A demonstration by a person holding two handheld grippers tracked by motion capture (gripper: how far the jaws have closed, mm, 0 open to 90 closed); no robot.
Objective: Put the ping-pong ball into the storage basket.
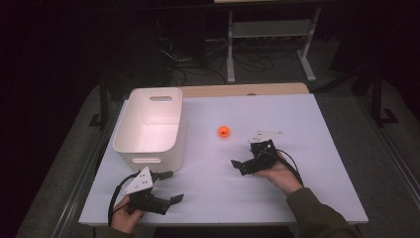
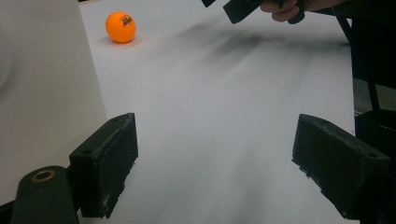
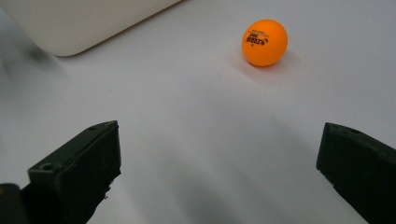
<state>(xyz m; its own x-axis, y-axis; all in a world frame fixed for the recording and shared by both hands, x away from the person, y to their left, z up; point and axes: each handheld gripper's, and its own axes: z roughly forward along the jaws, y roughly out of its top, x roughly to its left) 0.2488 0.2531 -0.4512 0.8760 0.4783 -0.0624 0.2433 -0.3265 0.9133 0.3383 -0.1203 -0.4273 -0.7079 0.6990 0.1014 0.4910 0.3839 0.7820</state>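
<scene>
Covering the table, white sheet amid darkness.

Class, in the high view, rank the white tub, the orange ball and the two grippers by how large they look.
1. white tub
2. left gripper and right gripper: about alike, so unranked; the left is nearer the camera
3. orange ball

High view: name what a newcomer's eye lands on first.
The orange ball stands out, alone on the white table, right of the white bin. Nearer the person, the left tool and right tool sit open, one at each side, holding nothing.
</scene>
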